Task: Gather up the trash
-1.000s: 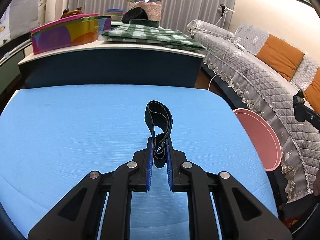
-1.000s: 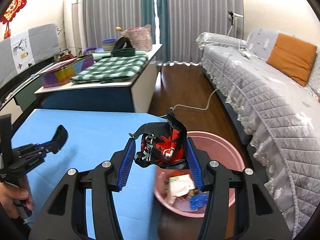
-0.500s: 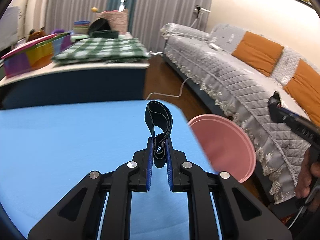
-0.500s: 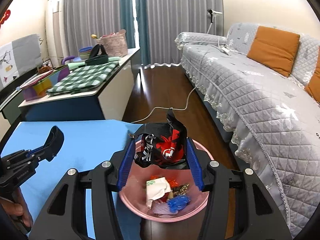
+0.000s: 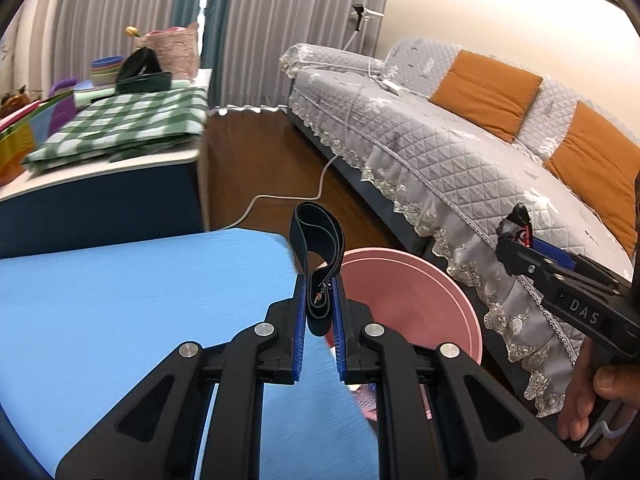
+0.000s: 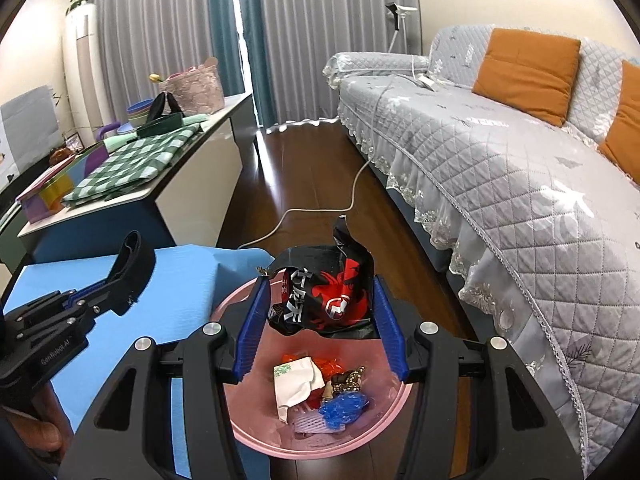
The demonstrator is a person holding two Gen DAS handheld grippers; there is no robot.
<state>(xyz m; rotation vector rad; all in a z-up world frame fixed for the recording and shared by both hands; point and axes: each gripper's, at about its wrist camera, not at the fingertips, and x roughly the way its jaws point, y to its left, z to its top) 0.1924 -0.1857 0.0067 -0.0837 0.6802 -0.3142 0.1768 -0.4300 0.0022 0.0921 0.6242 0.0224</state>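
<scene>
Snack wrapper: crumpled black and red foil packet with white characters, pinched between the blue pads of the right gripper; it hangs directly above the open mouth of the bin. In the left wrist view only its torn tip shows, poking out of the right gripper's jaws.
Black strap: a folded loop of dark band, lower end clamped between the pads of the left gripper, the loop standing upright above them. From the right wrist view the same strap sits over the blue surface, beside the bin.
Right gripper: fingers set fairly wide but bearing on both sides of the wrapper; held over the bin. A hand grips its handle at the right edge of the left wrist view.
Left gripper: fingers drawn close together, nipping the strap; positioned over the table's near corner, just beside the bin rim.
Pink bin: round basin on the wooden floor, touching or just beside the table edge. Contents: white paper carton, blue crumpled plastic, red-orange scraps, a small glittery dark item.
Blue table: bright blue top with rounded corner.
Sofa: grey quilted cover with lace trim, orange cushions.
Sideboard: white top, bearing a green checked cloth, bowls and a pink basket.
White cable: trails across the floor from the sofa.
</scene>
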